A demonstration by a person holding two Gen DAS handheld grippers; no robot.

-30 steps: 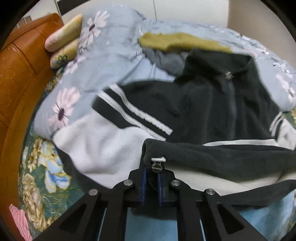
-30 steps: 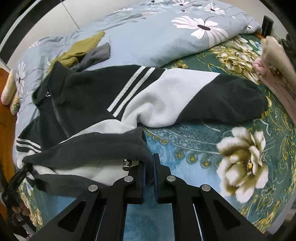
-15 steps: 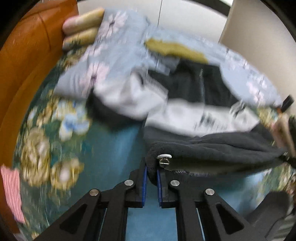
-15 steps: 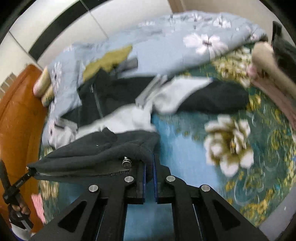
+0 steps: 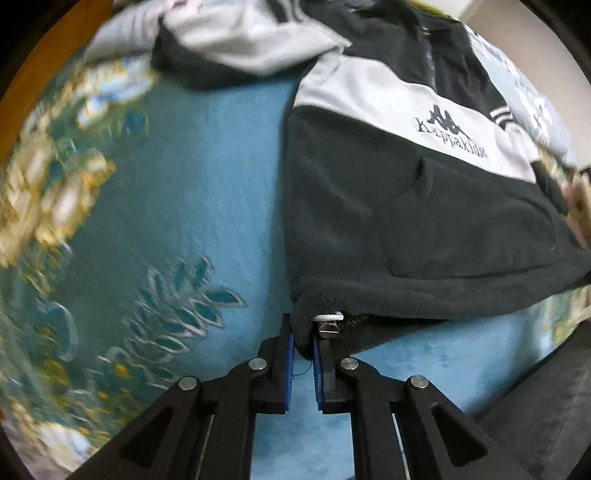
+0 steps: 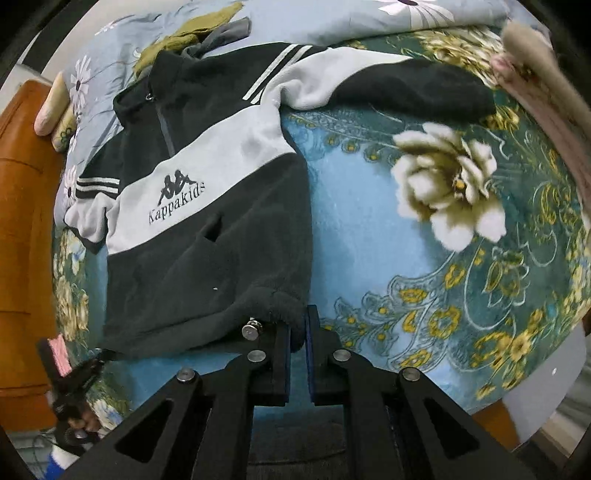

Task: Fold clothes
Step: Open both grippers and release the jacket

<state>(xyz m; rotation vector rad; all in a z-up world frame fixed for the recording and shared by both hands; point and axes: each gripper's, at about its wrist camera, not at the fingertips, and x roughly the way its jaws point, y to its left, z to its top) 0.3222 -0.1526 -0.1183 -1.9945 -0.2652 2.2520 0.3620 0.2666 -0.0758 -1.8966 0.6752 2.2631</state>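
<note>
Left hand-held gripper point(image 5: 303, 343) is shown closed narrowly on one corner of the hem of the fleece pullover point(image 5: 406, 206); the right hand-held gripper point(image 6: 297, 332) is closed in the same way on the opposite hem corner. The pullover point(image 6: 207, 229) is laid front side up on the bed point(image 6: 369, 240), its printed logo point(image 6: 177, 199) visible on the pale chest band, its hem drawn toward the near edge of the bed and its collar toward the far edge, where a quilt point(image 6: 332, 18) is bunched. One sleeve point(image 6: 388, 88) is extended sideways across the floral bedspread; the other sleeve point(image 6: 88, 206) is crumpled beside the body, near the wooden headboard point(image 6: 22, 221). An olive garment point(image 6: 184, 40) and a grey one lie just beyond the collar.

The step in hand is judged to be the spreading of the garment flat before any fold is made. It is done well if both hem corners are held level and pulled apart evenly, so that the hem is kept taut and straight and the side seams run parallel. The cloth should be lowered onto the bed before the grips are released, lest the hem curl under. The crumpled sleeve would then need to be drawn out flat, since a fold made over bunched fleece is likely to be lumpy. Blur in the left wrist view prevents finer detail from being read.
</note>
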